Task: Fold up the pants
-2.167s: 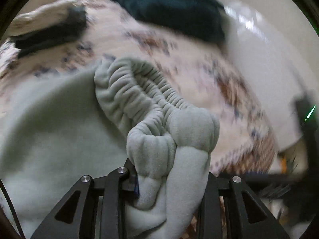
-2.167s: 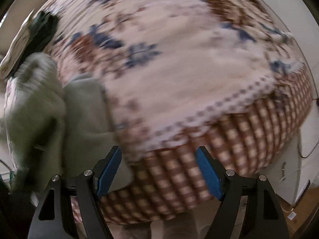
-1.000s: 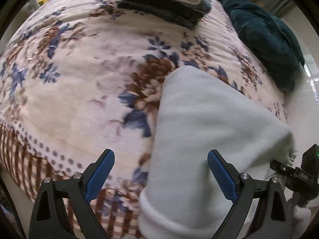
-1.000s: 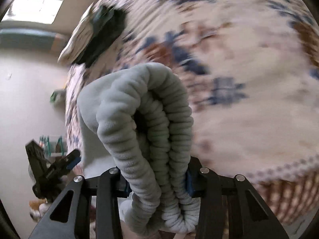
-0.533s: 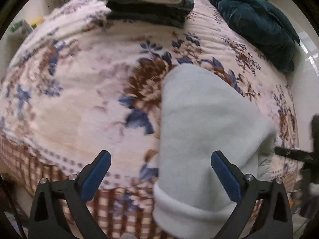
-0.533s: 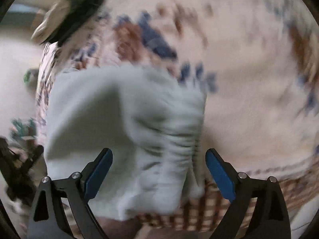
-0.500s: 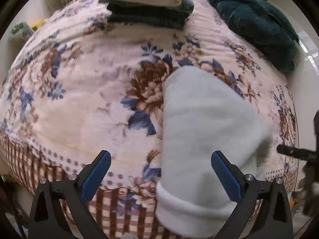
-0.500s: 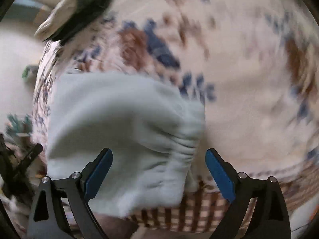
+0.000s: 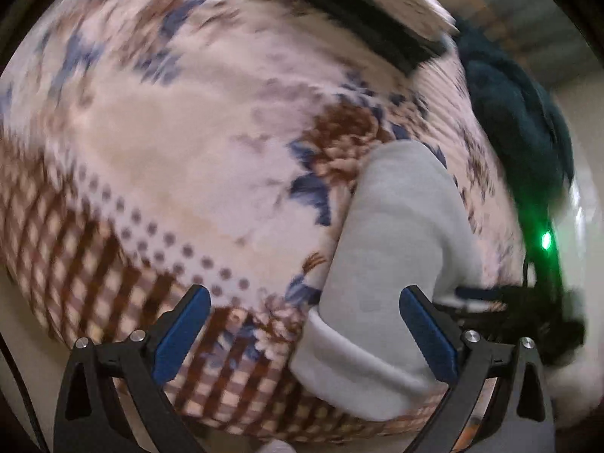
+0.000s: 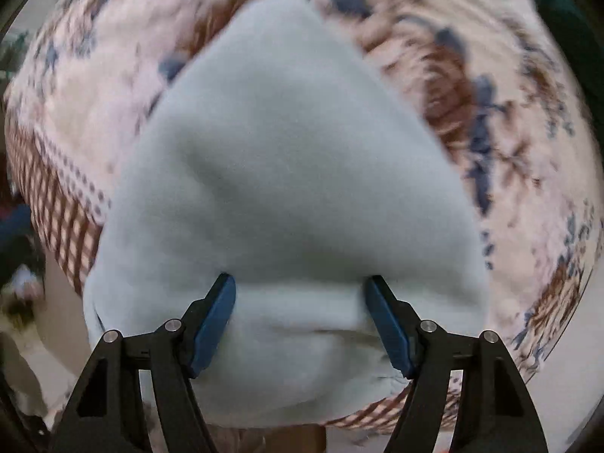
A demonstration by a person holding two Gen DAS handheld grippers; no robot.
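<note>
Now, step: the pants (image 10: 287,173) lie folded into a pale bundle at the near edge of the bed (image 9: 158,158); I judge a further fold or a tidy-up is in hand.
Next move: likely a grip on the near hem, then lifting it over toward the far end, kept square.
Right tongs (image 10: 300,321): jaws have just been closing; pads dig into the fleece on both sides, with a fold of pants between them, part-way open.
Left tongs (image 9: 304,336): spread wide, empty, hovering above the bed edge; the bundle's cuffed end shows just inside the right jaw, untouched.
Farther off: stacked clothes (image 9: 381,11) and a dark teal blanket (image 9: 517,113) at the bed's far side.
</note>
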